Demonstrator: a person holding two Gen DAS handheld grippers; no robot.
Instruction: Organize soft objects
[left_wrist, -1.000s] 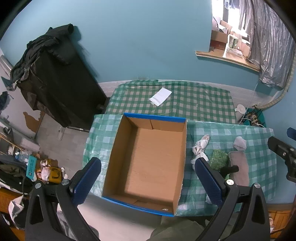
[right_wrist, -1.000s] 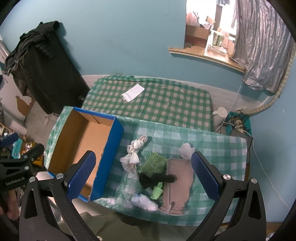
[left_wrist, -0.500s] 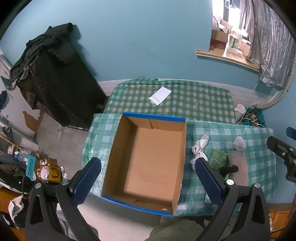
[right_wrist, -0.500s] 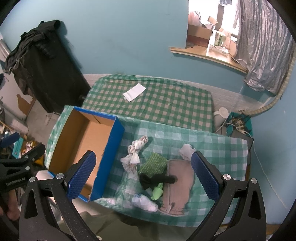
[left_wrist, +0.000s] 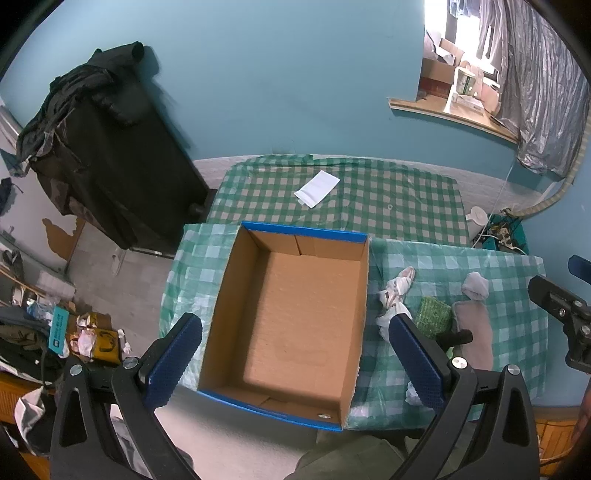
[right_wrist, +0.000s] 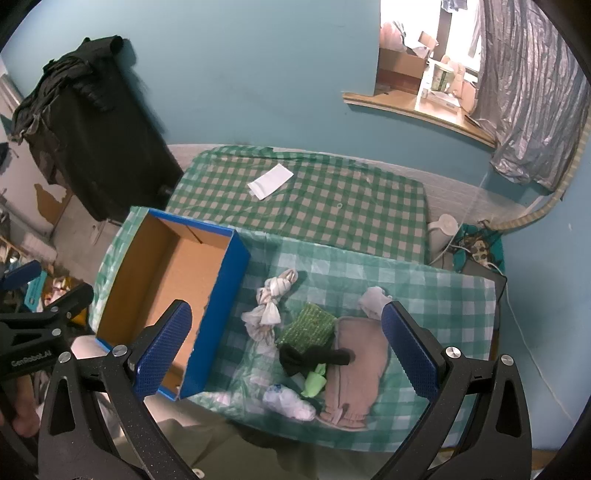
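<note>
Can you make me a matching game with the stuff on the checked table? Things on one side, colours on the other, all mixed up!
Things:
1. Knitted square
2. Rolled sock beside it
3. Folded cloth
4. Outside of the box

Colours:
A. blue
B. pinkish beige
C. green
D. black

Pairs: 1-C, 2-D, 3-B, 4-A

Checked table (right_wrist: 436, 291) — bearing open box (right_wrist: 166, 291), soft things (right_wrist: 314, 339).
</note>
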